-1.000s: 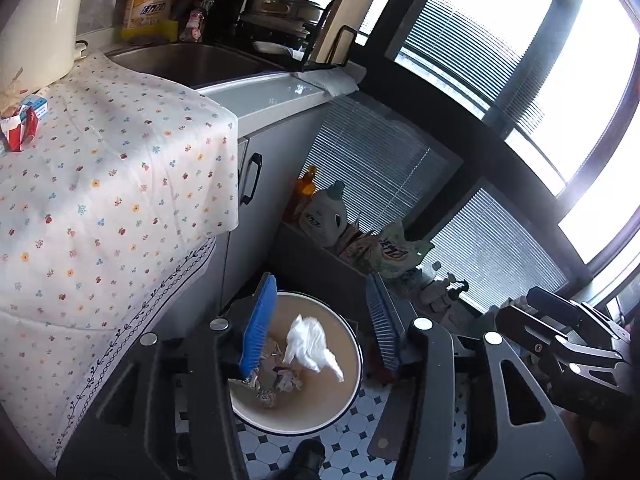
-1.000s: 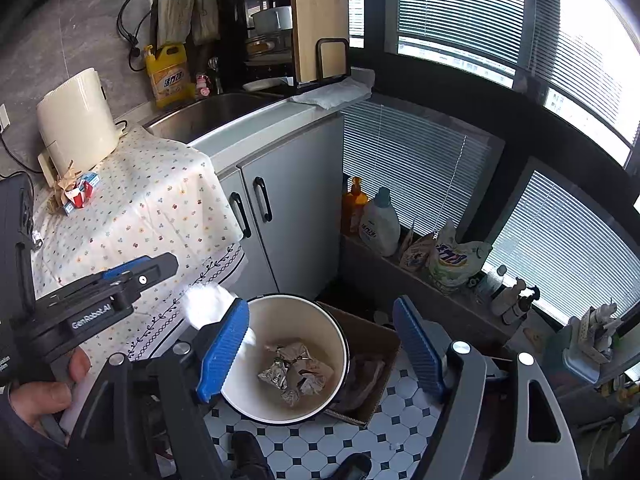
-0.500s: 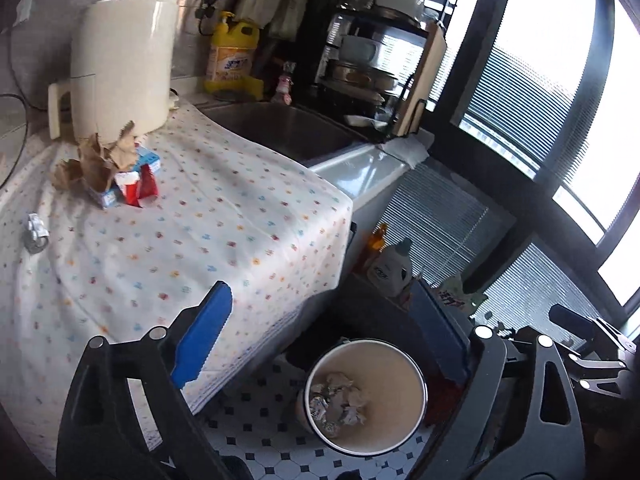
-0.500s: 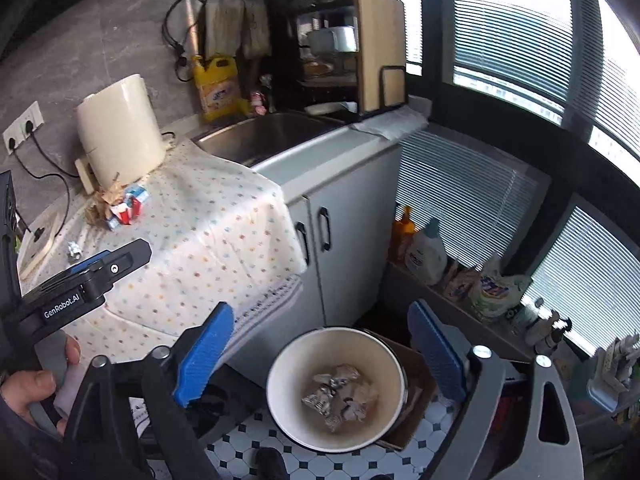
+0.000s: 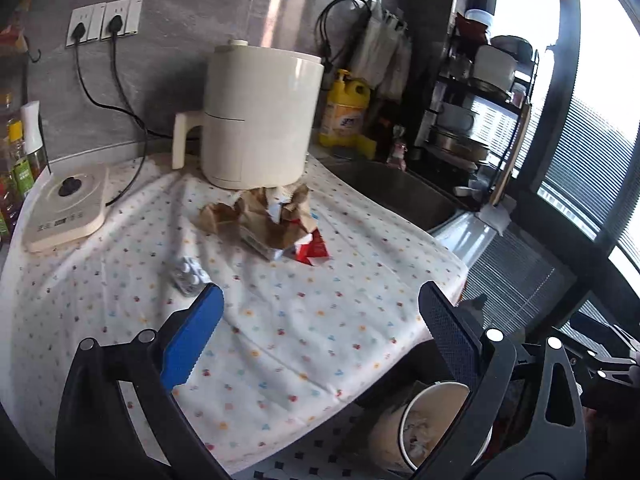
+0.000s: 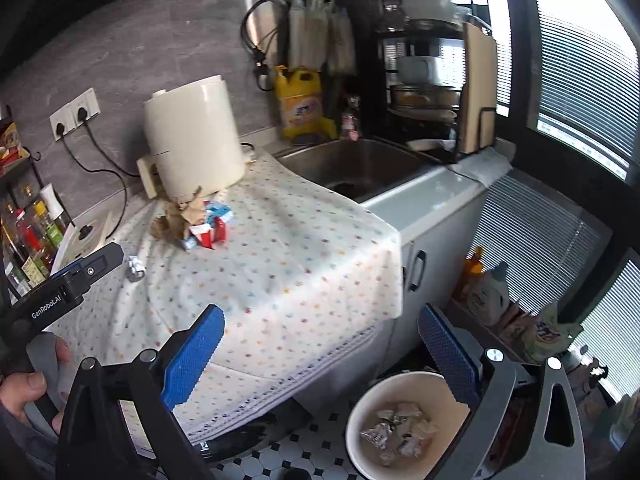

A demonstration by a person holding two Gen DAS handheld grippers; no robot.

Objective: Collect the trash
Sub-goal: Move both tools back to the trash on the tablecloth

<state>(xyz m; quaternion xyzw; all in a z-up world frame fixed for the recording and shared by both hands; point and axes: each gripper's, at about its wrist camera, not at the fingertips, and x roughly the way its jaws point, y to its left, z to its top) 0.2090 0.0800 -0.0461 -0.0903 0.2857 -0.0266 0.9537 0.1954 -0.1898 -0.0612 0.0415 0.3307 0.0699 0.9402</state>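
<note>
Between the left gripper's spread, empty jaws lies dotted tablecloth. At eleven o'clock sits what may be a blister pack; at twelve, crumpled wrappers. Right gripper also gapes empty, trash bin at five.

Both grippers swing up and away from the waste bin, now low in the corner of each view. The left gripper, which dropped a white tissue, spreads wide and empty over the dotted cloth; the right gripper opens wide too, facing the crumpled wrappers.
</note>
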